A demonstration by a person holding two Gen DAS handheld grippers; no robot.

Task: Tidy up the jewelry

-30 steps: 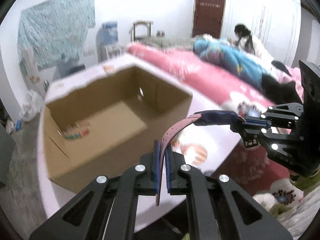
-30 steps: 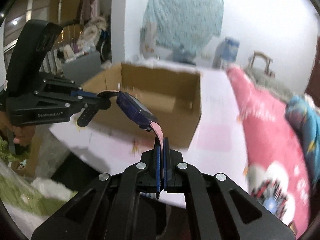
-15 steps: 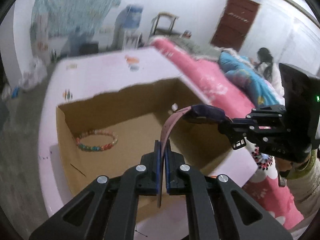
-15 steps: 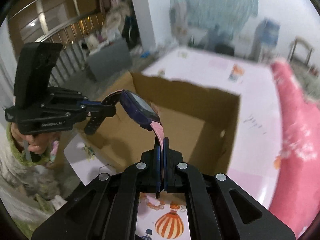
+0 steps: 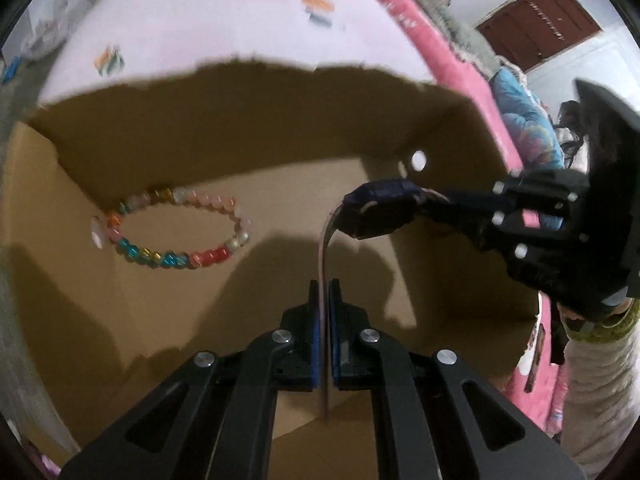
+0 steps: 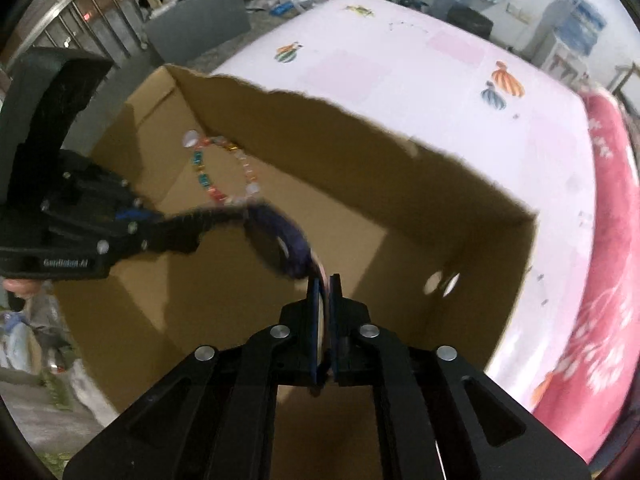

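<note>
Spanning both grippers: watch [image 5: 376, 216], sideways.

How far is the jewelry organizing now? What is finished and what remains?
Done: the bead bracelet already lies on the floor of the cardboard box. In hand: the watch hangs over the open box, one strap end pinched by the left hand-held gripper, the other by the right hand-held gripper. Left: lowering and releasing it inside.
</note>
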